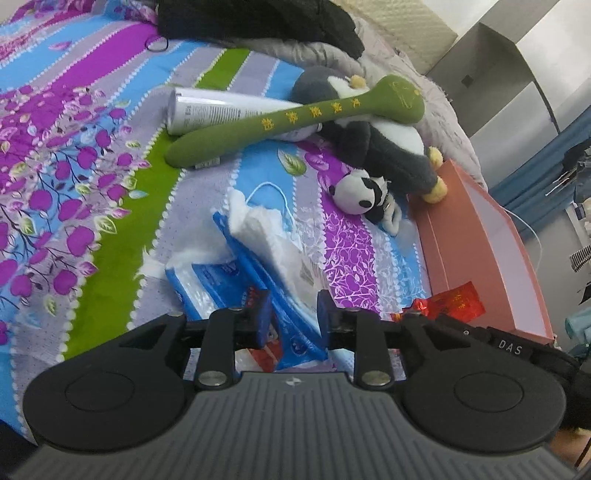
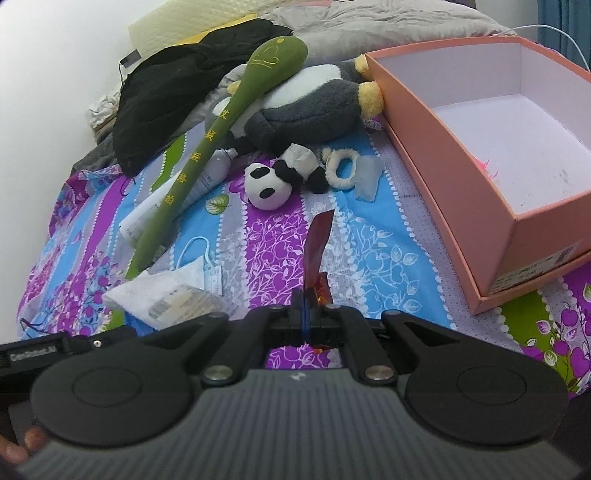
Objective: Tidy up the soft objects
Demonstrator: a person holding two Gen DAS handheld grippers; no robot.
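My left gripper (image 1: 293,315) is open, its jaws on either side of a blue tissue pack (image 1: 236,280) with white tissue (image 1: 266,232) spilling out, on the flowered bedspread. My right gripper (image 2: 308,306) is shut on a red foil packet (image 2: 318,240) and holds it above the bed; the packet also shows in the left wrist view (image 1: 454,301). A small panda plush (image 2: 267,186) lies ahead, with a grey penguin plush (image 2: 306,114) and a long green plush stick (image 2: 221,140) behind. An open pink box (image 2: 443,155) stands to the right.
A white tube (image 2: 155,210), a face mask (image 2: 208,266), a fluffy white hair tie (image 2: 341,166) and a black garment (image 2: 177,85) lie on the bed. Grey bedding (image 2: 369,26) is piled at the back. A white paper packet (image 2: 166,295) lies near my right gripper.
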